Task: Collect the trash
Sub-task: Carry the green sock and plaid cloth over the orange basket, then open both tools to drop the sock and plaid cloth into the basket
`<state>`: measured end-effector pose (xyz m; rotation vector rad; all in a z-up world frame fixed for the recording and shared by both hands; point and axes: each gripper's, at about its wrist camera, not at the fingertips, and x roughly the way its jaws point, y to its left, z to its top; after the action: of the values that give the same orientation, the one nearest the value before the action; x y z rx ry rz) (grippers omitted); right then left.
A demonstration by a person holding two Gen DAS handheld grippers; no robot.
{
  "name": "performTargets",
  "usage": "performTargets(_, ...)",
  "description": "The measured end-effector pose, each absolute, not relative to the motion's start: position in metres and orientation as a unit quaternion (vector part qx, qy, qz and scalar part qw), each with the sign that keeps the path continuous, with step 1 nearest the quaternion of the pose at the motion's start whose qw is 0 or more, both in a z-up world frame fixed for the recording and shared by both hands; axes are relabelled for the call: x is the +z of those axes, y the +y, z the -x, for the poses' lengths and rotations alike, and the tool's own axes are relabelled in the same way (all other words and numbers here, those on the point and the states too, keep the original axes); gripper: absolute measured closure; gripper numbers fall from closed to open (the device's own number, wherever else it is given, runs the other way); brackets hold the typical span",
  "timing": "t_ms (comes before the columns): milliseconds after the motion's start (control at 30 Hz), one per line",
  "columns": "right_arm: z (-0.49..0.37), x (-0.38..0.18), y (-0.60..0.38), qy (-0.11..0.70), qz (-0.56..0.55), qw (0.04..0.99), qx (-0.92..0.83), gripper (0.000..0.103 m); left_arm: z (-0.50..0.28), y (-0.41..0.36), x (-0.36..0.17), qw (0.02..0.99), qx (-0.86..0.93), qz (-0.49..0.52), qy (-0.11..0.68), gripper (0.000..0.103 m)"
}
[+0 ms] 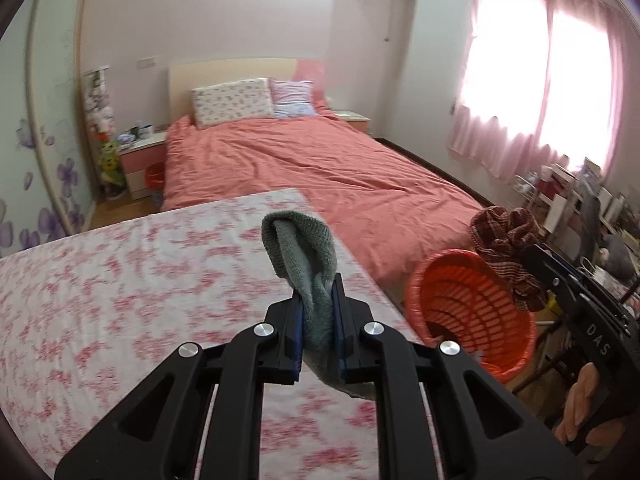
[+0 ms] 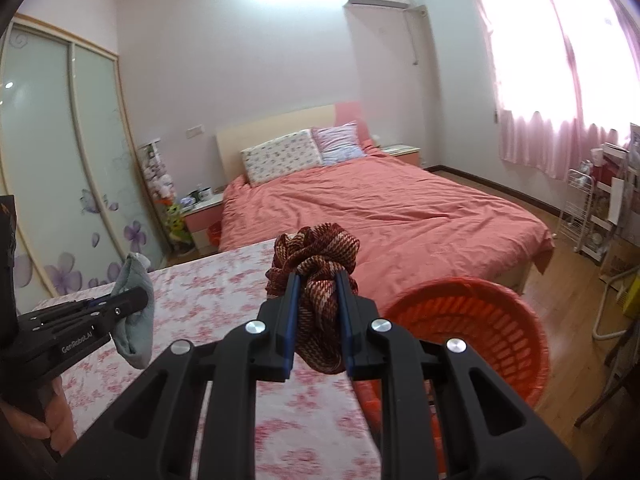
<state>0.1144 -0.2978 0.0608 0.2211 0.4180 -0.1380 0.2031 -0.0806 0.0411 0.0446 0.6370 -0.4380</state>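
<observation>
My left gripper [image 1: 318, 280] is shut on a grey-green towel cloth [image 1: 300, 244], held above the floral-covered table [image 1: 120, 300]. It also shows in the right wrist view [image 2: 138, 298] with the cloth [image 2: 136, 332] hanging from it. My right gripper [image 2: 318, 280] is shut on a crumpled red-brown patterned cloth [image 2: 320, 256], at the table's right edge. In the left wrist view that cloth [image 1: 504, 244] hangs over the rim of an orange plastic basket [image 1: 472, 316]. The basket [image 2: 480, 320] stands on the floor right of the table.
A bed with a salmon cover [image 1: 320, 160] lies beyond the table. A nightstand [image 1: 140, 156] stands at its left, near a small orange bin [image 1: 155, 174]. A cluttered white rack [image 2: 592, 208] stands by the pink-curtained window at right. Sliding wardrobe doors [image 2: 60, 160] are at left.
</observation>
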Motion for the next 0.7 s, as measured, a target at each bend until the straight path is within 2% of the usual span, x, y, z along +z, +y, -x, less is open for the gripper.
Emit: performTargets(700, -0.102, 0.005, -0.445, 0.227, -0.185, 0.941, -0.168, 0.083, -0.209, -0.248, -0.009, 0.859, -0.356, -0.053, 0.363, 0.090)
